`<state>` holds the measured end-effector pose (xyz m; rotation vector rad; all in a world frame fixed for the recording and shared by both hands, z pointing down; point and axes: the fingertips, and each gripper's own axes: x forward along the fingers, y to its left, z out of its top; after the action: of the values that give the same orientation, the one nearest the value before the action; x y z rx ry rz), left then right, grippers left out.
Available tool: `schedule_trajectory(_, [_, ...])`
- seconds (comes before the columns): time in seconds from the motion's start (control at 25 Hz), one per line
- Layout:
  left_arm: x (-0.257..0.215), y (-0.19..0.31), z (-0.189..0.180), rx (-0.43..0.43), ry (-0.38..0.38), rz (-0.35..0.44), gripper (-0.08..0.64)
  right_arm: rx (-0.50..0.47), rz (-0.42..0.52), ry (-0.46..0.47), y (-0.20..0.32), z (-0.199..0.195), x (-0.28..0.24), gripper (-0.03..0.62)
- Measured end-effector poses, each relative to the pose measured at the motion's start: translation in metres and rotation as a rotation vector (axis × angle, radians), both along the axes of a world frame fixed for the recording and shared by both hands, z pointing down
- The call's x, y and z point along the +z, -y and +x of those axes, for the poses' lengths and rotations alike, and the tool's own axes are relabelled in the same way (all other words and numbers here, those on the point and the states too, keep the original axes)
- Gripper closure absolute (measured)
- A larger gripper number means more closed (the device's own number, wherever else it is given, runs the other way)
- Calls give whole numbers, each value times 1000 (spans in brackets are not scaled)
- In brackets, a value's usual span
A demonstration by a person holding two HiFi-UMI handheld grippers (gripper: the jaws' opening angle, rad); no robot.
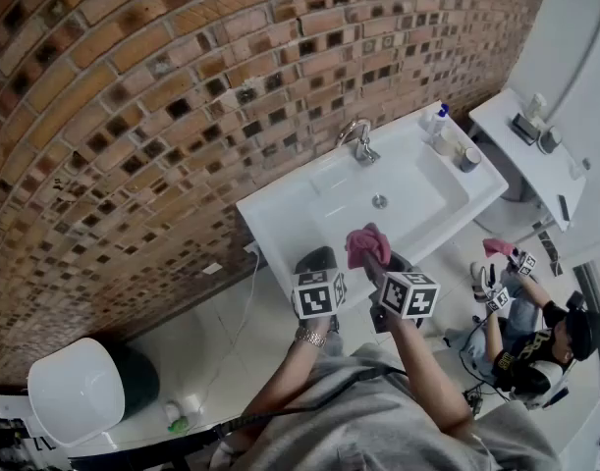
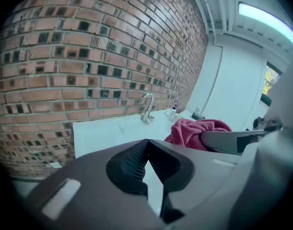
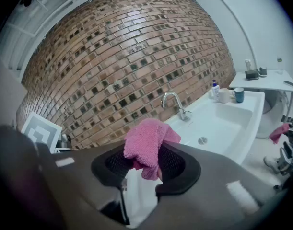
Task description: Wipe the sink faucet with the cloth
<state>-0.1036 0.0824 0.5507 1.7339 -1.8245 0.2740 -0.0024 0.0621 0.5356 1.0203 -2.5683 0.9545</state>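
A chrome faucet (image 1: 358,141) stands at the back of the white sink (image 1: 280,214), against the brick wall. My right gripper (image 1: 374,259) is shut on a pink cloth (image 1: 365,242) and hovers over the sink's front edge, well short of the faucet. In the right gripper view the cloth (image 3: 146,146) bunches up between the jaws, with the faucet (image 3: 175,104) beyond it. My left gripper (image 1: 318,261) is beside it on the left, shut with nothing in it. In the left gripper view its fingertips (image 2: 147,143) meet, and the cloth (image 2: 193,131) and faucet (image 2: 147,109) show ahead.
A blue-capped bottle (image 1: 436,120) and cups (image 1: 468,159) stand on the sink's right corner. A white shelf (image 1: 535,160) lies further right. Another person (image 1: 530,346) sits on the floor at lower right. A white bin (image 1: 76,391) is at lower left.
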Motion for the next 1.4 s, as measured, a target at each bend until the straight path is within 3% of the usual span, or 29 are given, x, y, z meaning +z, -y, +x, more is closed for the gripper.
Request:
schedule_trajectory(0.12, [5,8,-7,7,-20,-24,543,-32,2,-21,21,-23,5,448])
schedule_trajectory(0.32, [15,27,-26,-14,-56,-56,543,-71,68,-189,126,-61,22,448])
schedule_trajectory(0.48, [10,52,-49,-39,-18,-67,543,-64,143,-233,220,-95,16,448])
schedule_trajectory(0.6, [-4,68,-57,-38,7,-59,543,-38,157,-374,275,-92,38,448])
schedule_trajectory(0.72, [-9,81,-62,-24,30,-69,543,-77,202,-471,307,-98,56,446])
schedule_trajectory(0.92, [-3,94,-71,-15,63,-110,543,-182,317,-523,333,-128,77,450])
schedule_trajectory(1.0, [2,101,-72,-13,61,-120,543,-271,365,-549,329,-137,96,465])
schedule_trajectory(1.12, [7,110,-75,-18,53,-131,544,-375,417,-528,305,-146,112,466])
schedule_trajectory(1.28, [10,116,-79,-26,48,-135,543,-451,378,-379,264,-142,88,472])
schedule_trajectory(1.36, [13,119,-81,-29,47,-137,543,-522,424,-309,241,-149,67,474])
schedule_trajectory(1.4, [14,120,-81,-29,44,-138,545,-513,457,-292,239,-150,54,474])
